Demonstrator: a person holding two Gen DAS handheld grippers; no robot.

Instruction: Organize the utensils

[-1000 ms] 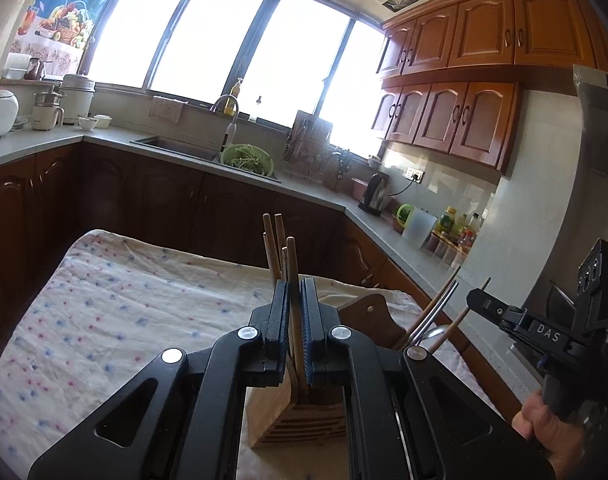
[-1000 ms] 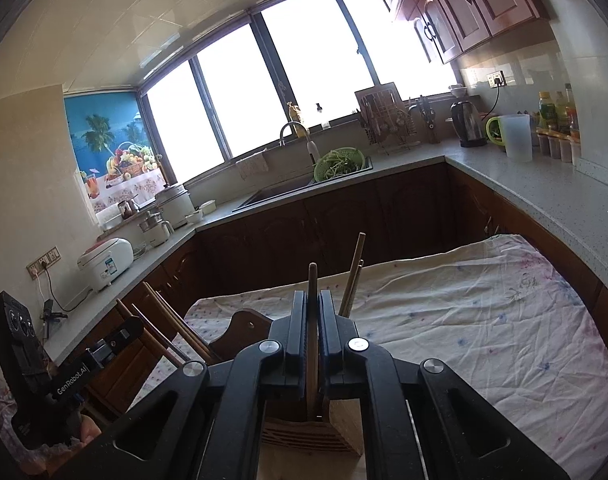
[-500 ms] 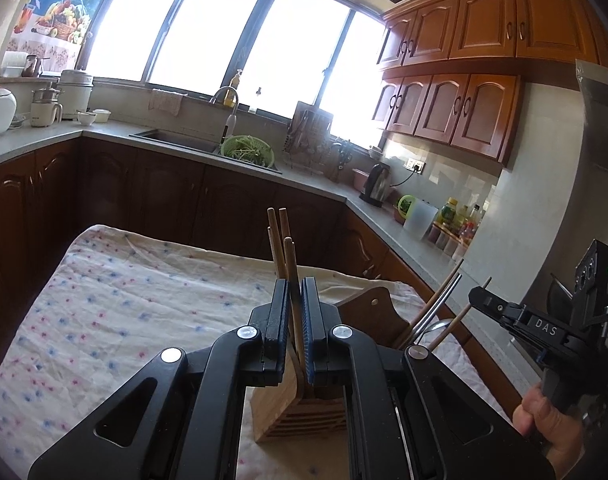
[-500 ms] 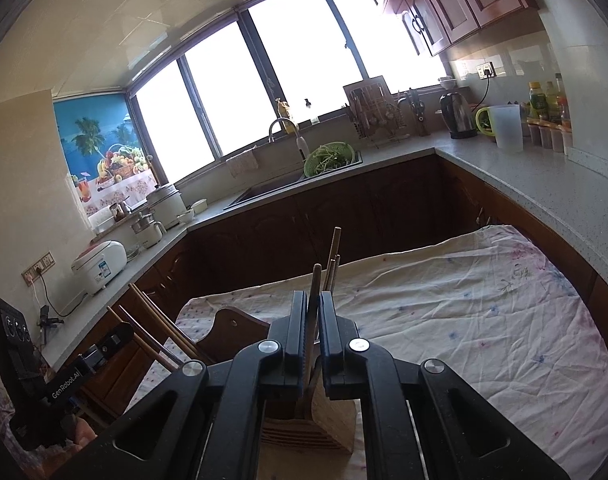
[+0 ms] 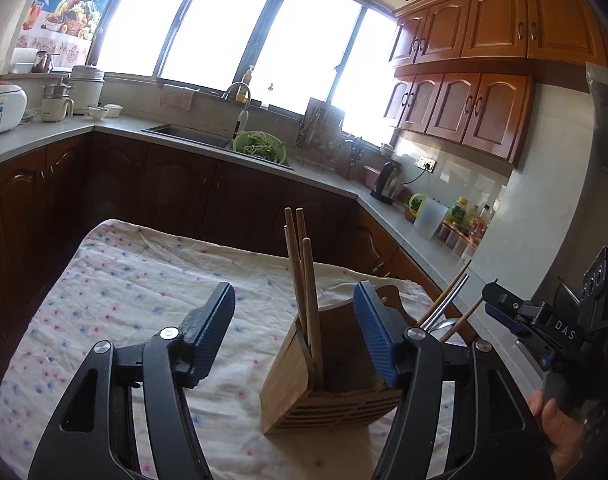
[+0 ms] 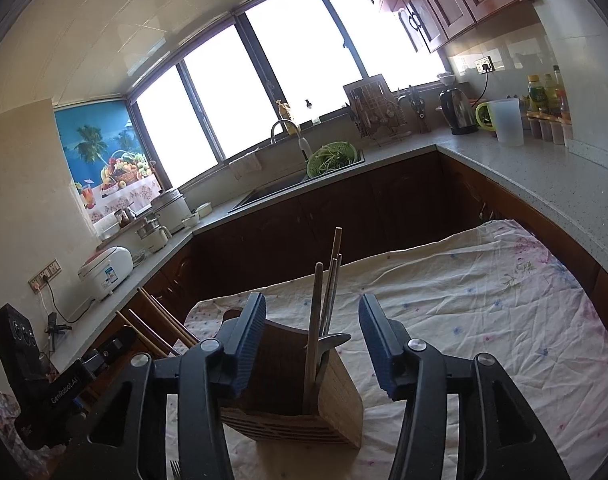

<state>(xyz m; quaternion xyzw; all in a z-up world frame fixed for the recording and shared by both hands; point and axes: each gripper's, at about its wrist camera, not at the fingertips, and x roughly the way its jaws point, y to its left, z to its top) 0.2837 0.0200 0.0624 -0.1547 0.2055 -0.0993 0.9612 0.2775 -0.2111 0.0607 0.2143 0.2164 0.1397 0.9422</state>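
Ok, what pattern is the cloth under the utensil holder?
Cream, with small scattered blue and pink flower-like specks; the cloth shows best in the left wrist view.

utensil holder (image 5: 328, 384) base partly behind finger, chopsticks' (image 5: 310, 300) lower ends hidden inside

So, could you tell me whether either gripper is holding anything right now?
Nothing is held: the left gripper and right gripper are both open, and the chopsticks stand in the wooden holder.

A floral tablecloth (image 5: 143, 280) covers the table. On the counter behind it, a green colander of vegetables (image 5: 259, 147) sits at the sink (image 5: 183, 133), with a black kettle (image 6: 458, 112) and a white rice cooker (image 6: 105, 273) farther along.
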